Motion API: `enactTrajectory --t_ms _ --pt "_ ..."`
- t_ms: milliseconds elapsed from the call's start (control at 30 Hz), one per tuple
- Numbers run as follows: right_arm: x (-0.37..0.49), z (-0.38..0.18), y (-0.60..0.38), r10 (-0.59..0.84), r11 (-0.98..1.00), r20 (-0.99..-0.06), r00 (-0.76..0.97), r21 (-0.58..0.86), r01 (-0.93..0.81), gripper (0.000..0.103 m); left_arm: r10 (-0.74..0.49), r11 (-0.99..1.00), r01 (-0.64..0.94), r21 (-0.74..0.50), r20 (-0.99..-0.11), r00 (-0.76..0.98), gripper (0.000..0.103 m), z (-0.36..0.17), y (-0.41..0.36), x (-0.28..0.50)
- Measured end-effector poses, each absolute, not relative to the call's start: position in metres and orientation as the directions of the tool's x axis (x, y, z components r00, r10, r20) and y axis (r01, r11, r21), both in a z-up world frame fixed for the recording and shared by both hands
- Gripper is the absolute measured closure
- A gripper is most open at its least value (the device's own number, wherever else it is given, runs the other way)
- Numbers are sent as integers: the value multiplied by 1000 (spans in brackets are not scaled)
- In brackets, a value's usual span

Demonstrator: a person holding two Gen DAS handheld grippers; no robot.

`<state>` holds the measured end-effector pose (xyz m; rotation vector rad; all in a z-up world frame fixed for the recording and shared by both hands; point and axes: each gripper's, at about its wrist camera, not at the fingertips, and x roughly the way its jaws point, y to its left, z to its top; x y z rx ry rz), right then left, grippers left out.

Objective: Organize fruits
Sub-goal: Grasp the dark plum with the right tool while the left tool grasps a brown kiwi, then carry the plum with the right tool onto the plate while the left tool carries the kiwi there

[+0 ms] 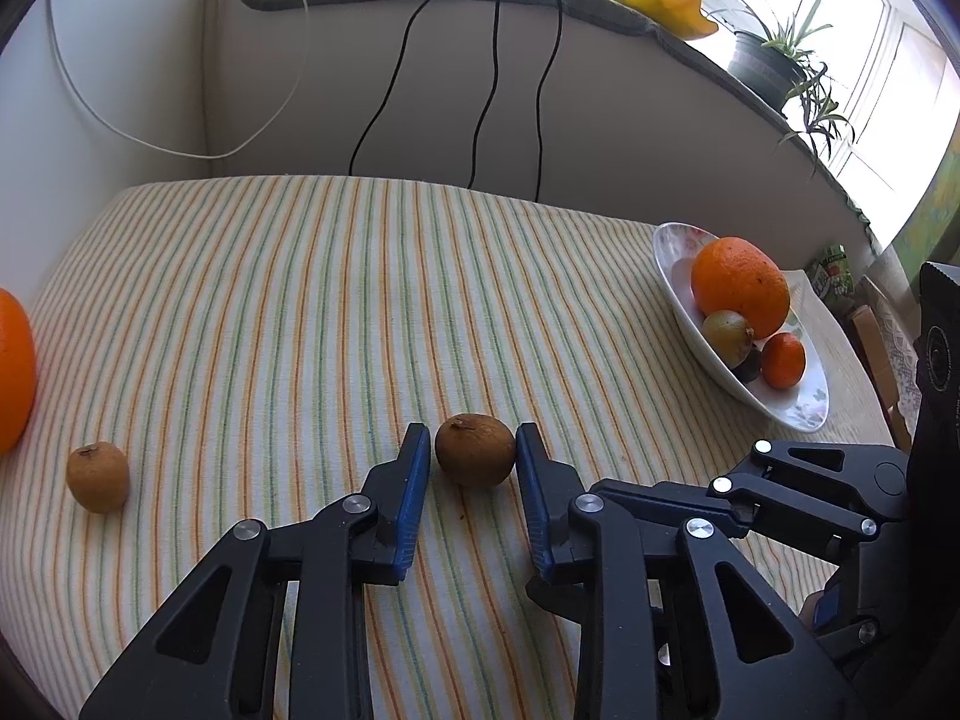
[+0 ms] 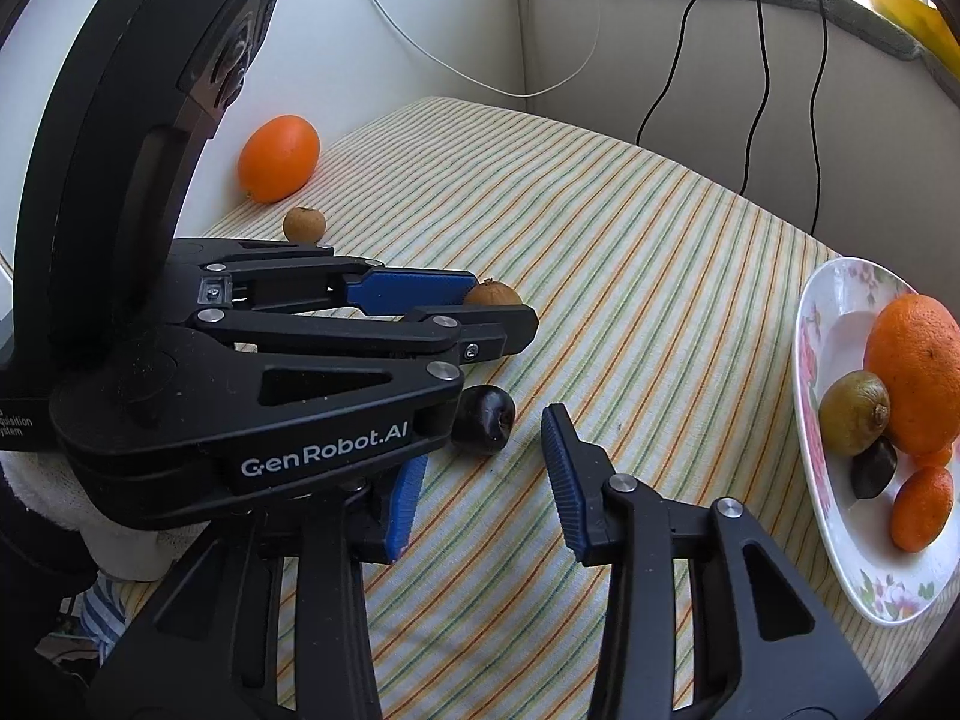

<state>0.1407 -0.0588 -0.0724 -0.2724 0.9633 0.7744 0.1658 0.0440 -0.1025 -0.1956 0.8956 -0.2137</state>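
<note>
A brown kiwi (image 1: 475,450) lies on the striped tablecloth between the blue pads of my left gripper (image 1: 474,450), which is open around it; its right pad is near or at the fruit, its left pad apart. The same kiwi (image 2: 493,294) shows in the right wrist view at the left gripper's (image 2: 480,312) tips. My right gripper (image 2: 486,450) is open just behind a dark plum (image 2: 483,420). A second kiwi (image 1: 98,476) and an orange (image 1: 13,369) lie at the left. The white floral plate (image 2: 807,360) holds an orange, a kiwi, a mandarin and a dark fruit.
The striped tablecloth (image 1: 336,300) covers the table, with white walls behind. Black cables (image 1: 489,90) and a white cord hang down the back wall. A potted plant (image 1: 774,60) and a yellow object (image 1: 648,0) sit on the sill above.
</note>
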Motion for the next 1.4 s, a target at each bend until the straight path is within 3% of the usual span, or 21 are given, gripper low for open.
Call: enactTrajectory --t_ms 267,800,1400 --pt "142 -76 -52 468 701 -822 324 122 -703 76 -270 959 98 -267 -747 608 78 -103 45 164" --pt "130 -54 -96 486 729 -793 368 135 -671 77 -289 952 121 -280 -707 646 78 -79 38 156" --pt "137 -22 -204 420 831 -759 498 102 -547 77 -363 932 256 -258 -691 625 78 -60 -45 173"
